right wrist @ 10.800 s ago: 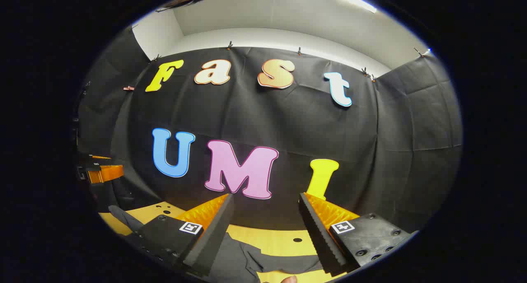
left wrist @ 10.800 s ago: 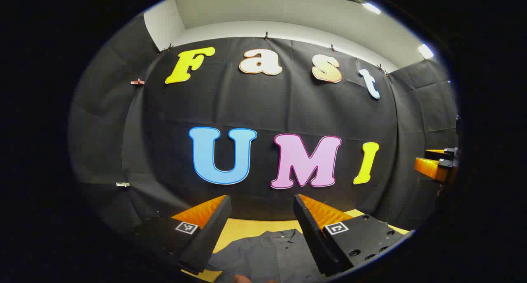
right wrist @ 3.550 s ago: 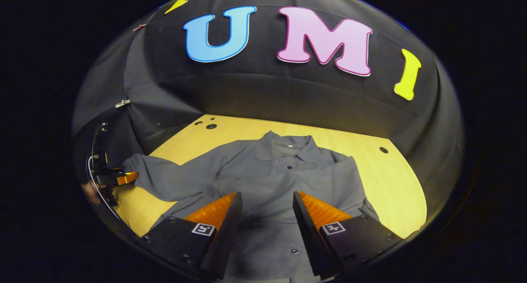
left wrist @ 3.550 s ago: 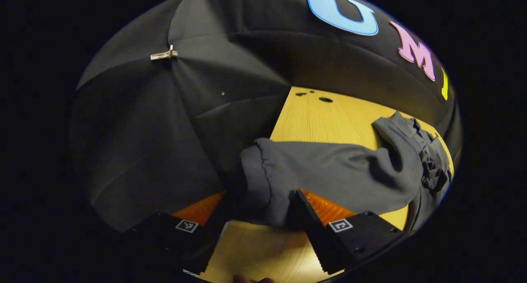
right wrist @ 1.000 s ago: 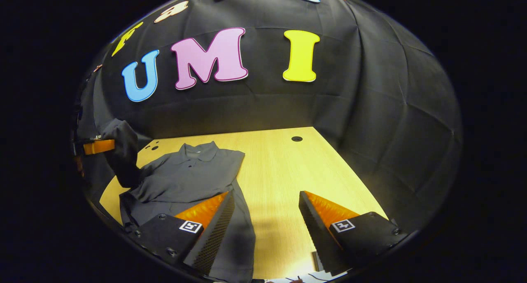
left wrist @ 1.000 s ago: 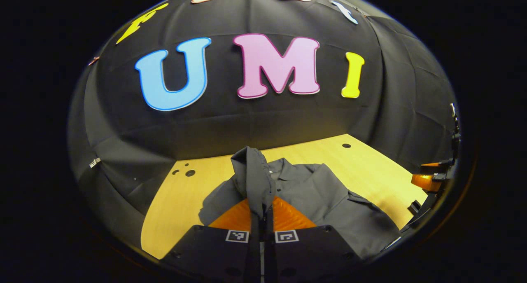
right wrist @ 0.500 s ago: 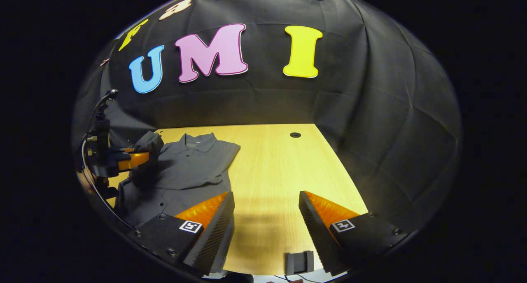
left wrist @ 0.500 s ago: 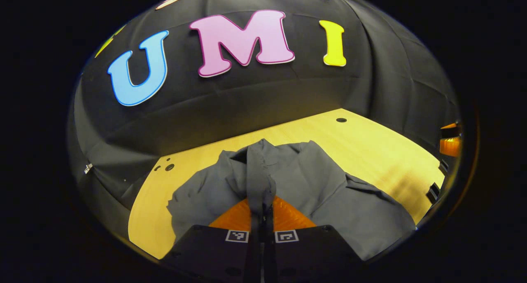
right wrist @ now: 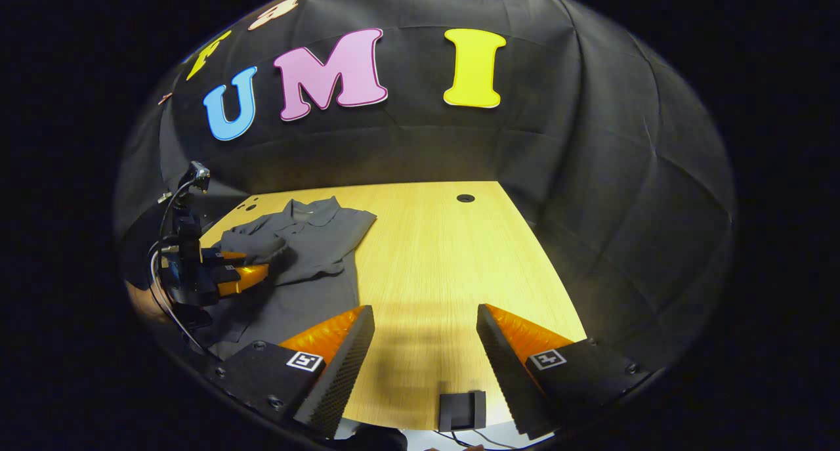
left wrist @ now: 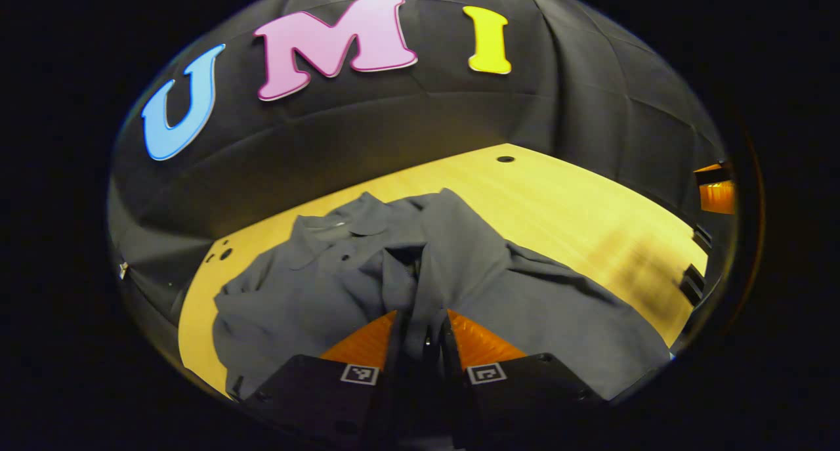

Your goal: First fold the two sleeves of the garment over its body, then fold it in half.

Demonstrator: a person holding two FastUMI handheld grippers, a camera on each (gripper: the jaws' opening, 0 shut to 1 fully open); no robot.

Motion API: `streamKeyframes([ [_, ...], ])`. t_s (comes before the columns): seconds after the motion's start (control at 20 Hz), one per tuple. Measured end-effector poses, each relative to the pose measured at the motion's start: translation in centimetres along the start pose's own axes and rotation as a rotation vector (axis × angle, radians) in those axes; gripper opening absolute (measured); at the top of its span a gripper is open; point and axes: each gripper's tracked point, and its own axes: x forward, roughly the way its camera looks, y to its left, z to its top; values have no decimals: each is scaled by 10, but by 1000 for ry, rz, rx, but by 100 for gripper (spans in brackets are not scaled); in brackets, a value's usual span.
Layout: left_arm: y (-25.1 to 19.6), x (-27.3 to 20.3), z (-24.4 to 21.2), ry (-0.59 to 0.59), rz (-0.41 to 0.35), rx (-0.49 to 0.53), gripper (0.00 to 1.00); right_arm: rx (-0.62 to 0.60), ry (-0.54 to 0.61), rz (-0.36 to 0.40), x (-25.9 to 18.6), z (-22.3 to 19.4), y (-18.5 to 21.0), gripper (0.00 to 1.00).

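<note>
Left gripper view first: the left gripper (left wrist: 420,336) has its fingers nearly together, pinching a fold of grey sleeve (left wrist: 420,287) low over the shirt's chest. Outward from there, the garment (left wrist: 538,306) lies spread on the wooden table (left wrist: 577,201), collar (left wrist: 341,224) toward the far wall, the other sleeve (left wrist: 459,241) already folded across the body.

Right gripper view: the right gripper (right wrist: 425,346) hangs spread wide over bare tabletop, holding nothing, well off to the shirt's side.

This cloth looks light and limp. It sags and wrinkles wherever it isn't held, so it should drape rather than keep a crease. Best holds, I reckon, are cuffs, hem corners and shoulder seams.
</note>
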Motion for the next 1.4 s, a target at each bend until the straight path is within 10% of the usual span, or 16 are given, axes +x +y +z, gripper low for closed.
streamKeyframes([
  [0.4, -20, -49, 14, -72, -159, -98, 96, 32, -11, 58, -14, 0, 26, 98],
  [0.75, 47, -124, -13, -47, -33, -171, 98, 36, 45, 72, -31, -22, 49, 99],
  [1.4, 147, -170, -195, 256, 183, -349, 98, 19, 258, 37, -24, -115, 103, 99],
])
